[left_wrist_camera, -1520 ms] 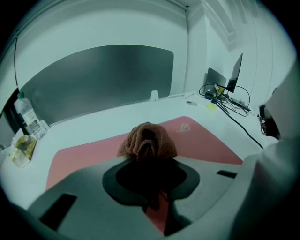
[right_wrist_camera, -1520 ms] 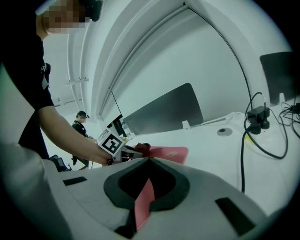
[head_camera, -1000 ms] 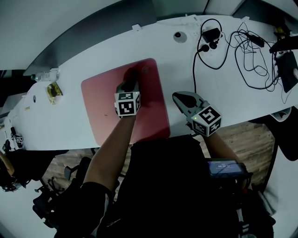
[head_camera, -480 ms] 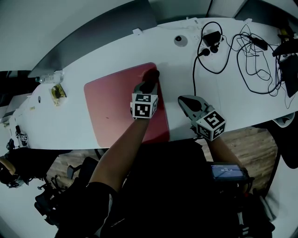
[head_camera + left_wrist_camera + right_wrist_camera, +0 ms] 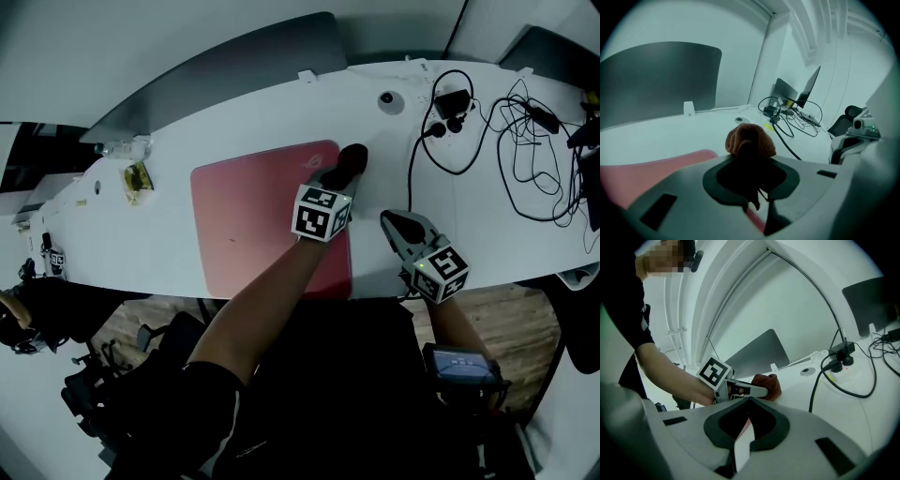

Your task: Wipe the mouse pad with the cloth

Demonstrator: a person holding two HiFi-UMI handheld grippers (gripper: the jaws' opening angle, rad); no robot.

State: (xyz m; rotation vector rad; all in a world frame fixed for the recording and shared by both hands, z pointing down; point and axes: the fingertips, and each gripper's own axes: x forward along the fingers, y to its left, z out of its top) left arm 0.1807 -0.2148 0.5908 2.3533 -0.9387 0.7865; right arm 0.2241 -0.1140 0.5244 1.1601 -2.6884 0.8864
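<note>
Cloth (image 5: 352, 159) is sitting clamped in my left gripper (image 5: 343, 174) at the mouse pad (image 5: 253, 211) corner; my right gripper (image 5: 389, 221), jaws seemingly closed, is hovering over the white surface (image 5: 281, 117).

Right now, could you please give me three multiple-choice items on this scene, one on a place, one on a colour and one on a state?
1. Where is the brown terry cloth on the flat rectangular mouse pad? A. its far right corner; B. its centre; C. its near left corner.
2. What colour is that pad? A. blue; B. red; C. green.
3. How do the left gripper's jaws stand? A. open, empty; B. shut on a cable; C. shut on the cloth.
Answers: 1 A, the head view shows it at that corner; 2 B, it looks red in the head view; 3 C, the left gripper view shows cloth bunched between them.
</note>
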